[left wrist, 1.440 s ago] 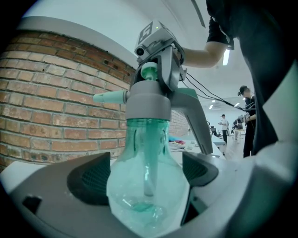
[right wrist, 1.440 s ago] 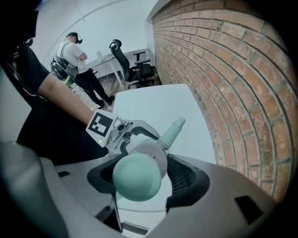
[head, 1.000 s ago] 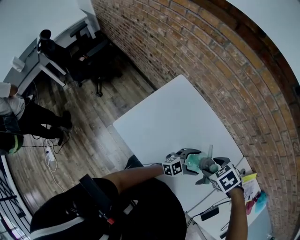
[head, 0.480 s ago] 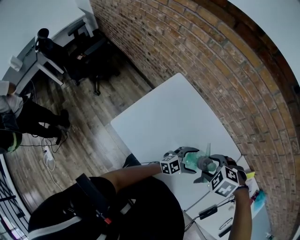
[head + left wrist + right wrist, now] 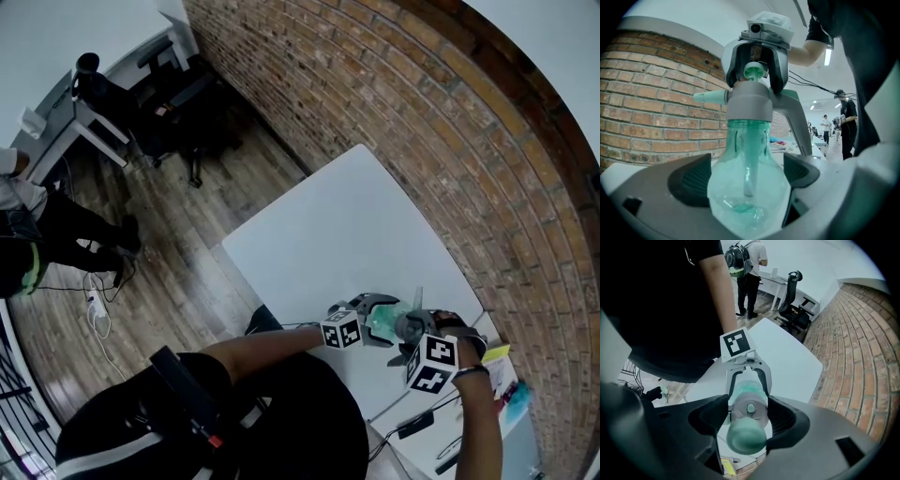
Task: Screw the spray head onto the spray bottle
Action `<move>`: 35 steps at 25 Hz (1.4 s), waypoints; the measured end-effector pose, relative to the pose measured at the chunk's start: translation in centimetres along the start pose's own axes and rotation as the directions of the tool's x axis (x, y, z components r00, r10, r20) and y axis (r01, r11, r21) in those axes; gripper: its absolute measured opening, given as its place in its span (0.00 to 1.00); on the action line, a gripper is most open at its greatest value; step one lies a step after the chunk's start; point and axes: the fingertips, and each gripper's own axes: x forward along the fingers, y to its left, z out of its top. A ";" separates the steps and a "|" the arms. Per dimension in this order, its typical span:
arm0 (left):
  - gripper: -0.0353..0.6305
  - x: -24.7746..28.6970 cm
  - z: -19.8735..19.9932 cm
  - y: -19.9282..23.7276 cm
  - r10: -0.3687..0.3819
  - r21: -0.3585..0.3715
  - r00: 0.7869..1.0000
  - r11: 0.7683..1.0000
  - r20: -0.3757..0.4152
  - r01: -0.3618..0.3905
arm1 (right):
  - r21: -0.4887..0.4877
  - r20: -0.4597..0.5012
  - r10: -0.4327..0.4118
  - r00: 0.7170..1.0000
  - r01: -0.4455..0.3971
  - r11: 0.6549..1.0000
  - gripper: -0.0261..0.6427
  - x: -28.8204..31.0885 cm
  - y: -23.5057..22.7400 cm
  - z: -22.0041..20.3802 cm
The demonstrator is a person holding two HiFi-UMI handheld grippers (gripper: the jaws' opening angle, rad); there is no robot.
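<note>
The see-through green spray bottle [image 5: 747, 187] is hanging in the air just over the near corner of the white table [image 5: 328, 225], right in front of the person. The left gripper [image 5: 375, 317] is coming in roughly level and pinching the bottle's fat lower half. In the left gripper view its dark pads [image 5: 691, 180] are pressing on the plastic, one on each side. The bottle is being held upright, and a thin tube is running down inside it.

The grey spray head [image 5: 747, 101] is sitting on the neck, with its pale green nozzle [image 5: 710, 97] poking out sideways. The right gripper [image 5: 412, 337] is reaching straight down onto it from above the table and clamping the top of the head. In the right gripper view the jaws are hugging the grey cap on both sides, with the bottle showing below. How far the head is threaded on, I can't tell.

A brick wall [image 5: 450, 141] is running along the table's far side. Well away from the table, someone [image 5: 745, 268] is standing on the wood floor near a black office chair [image 5: 794, 296].
</note>
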 end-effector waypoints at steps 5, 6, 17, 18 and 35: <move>0.77 -0.1 0.1 0.0 -0.002 0.002 1.000 1.000 0.003 0.002 | 0.026 -0.027 0.008 1.000 -0.007 1.000 0.44 0.6 -0.1 0.0; 0.77 -0.1 0.1 0.0 -0.002 0.002 1.000 1.000 0.003 0.002 | 0.030 -0.026 0.009 1.000 -0.008 1.000 0.44 0.6 -0.2 0.0; 0.77 0.0 0.1 0.0 -0.005 0.000 1.000 1.000 0.005 0.005 | -0.145 0.025 -0.042 0.999 0.046 0.988 0.43 -2.5 -0.6 0.5; 0.77 0.0 0.1 0.0 -0.006 0.000 1.000 1.000 0.004 0.006 | -0.172 0.026 -0.039 0.999 0.042 0.984 0.43 -2.9 -0.5 0.5; 0.77 -0.1 0.0 -0.1 -0.007 -0.002 1.000 1.000 0.003 0.007 | -0.221 -0.036 0.019 0.999 -0.027 0.975 0.43 -2.2 0.1 -2.1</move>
